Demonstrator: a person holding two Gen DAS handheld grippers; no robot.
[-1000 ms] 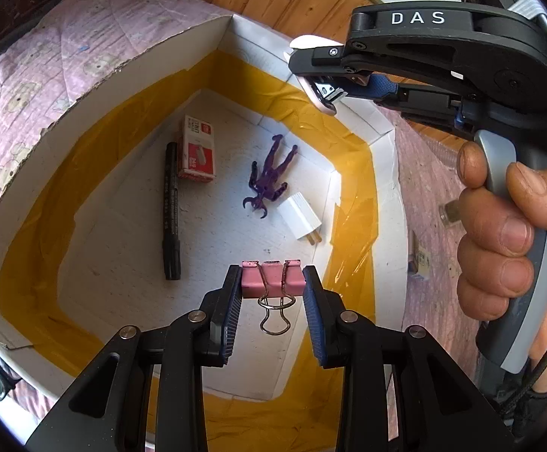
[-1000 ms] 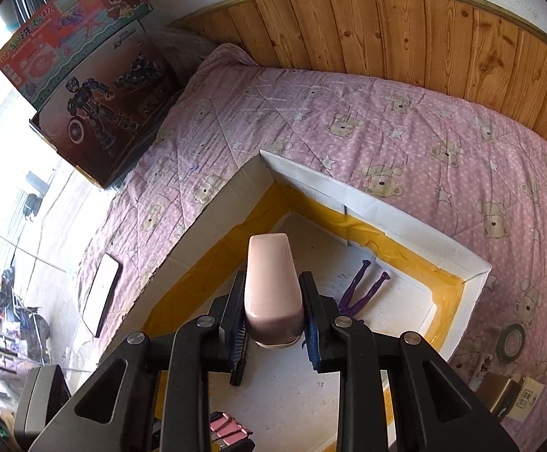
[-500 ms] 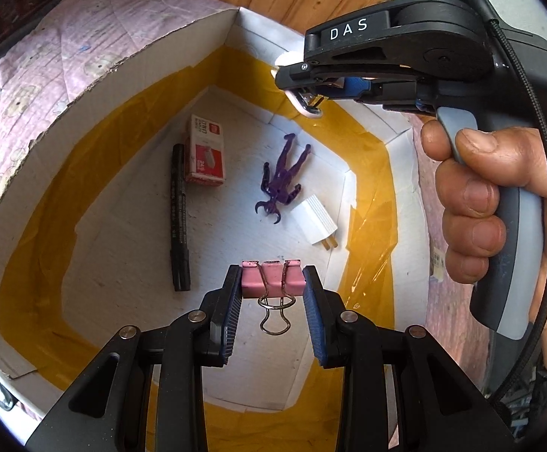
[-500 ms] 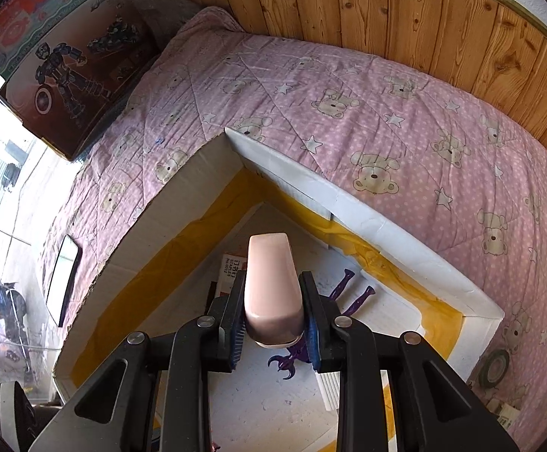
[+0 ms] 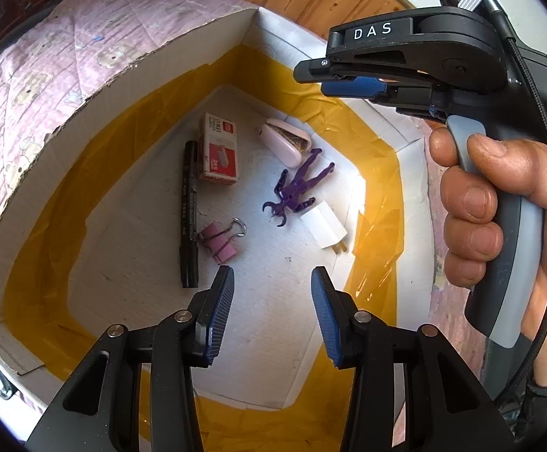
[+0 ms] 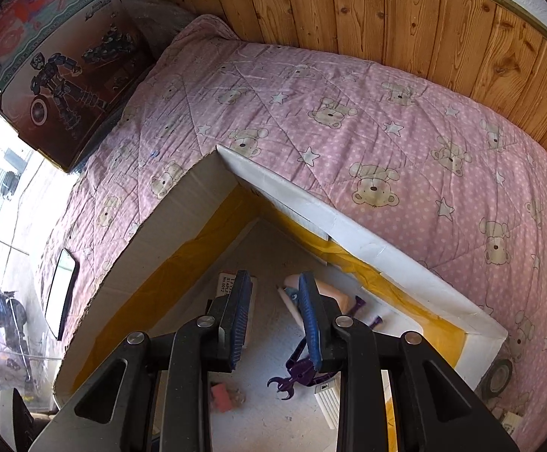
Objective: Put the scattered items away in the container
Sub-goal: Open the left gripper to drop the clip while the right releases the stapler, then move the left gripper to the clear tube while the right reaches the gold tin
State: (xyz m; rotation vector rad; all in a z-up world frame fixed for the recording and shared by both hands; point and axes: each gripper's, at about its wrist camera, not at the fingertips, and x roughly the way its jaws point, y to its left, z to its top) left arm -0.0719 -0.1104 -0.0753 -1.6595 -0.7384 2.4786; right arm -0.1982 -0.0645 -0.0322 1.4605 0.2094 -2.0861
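A white cardboard box (image 5: 153, 56) with yellow tape lining sits on a pink bedspread. On its floor lie a pink binder clip (image 5: 219, 241), a black marker (image 5: 190, 211), a red staple box (image 5: 217, 152), a pink stapler (image 5: 283, 142), a purple figure (image 5: 298, 188) and a white plug (image 5: 324, 226). My left gripper (image 5: 272, 303) is open and empty above the box floor. My right gripper (image 6: 273, 314) is open and empty over the stapler (image 6: 330, 293); it also shows in the left wrist view (image 5: 352, 75), held above the box.
The pink bear-print bedspread (image 6: 349, 120) surrounds the box, with a wooden headboard (image 6: 386, 3) behind. A toy carton (image 6: 55, 56) stands at the far left. A tape roll (image 6: 499, 373) lies outside the box at the right.
Both grippers have opened. The pink binder clip dropped from my left gripper and the pink stapler from my right; both now lie on the box floor.
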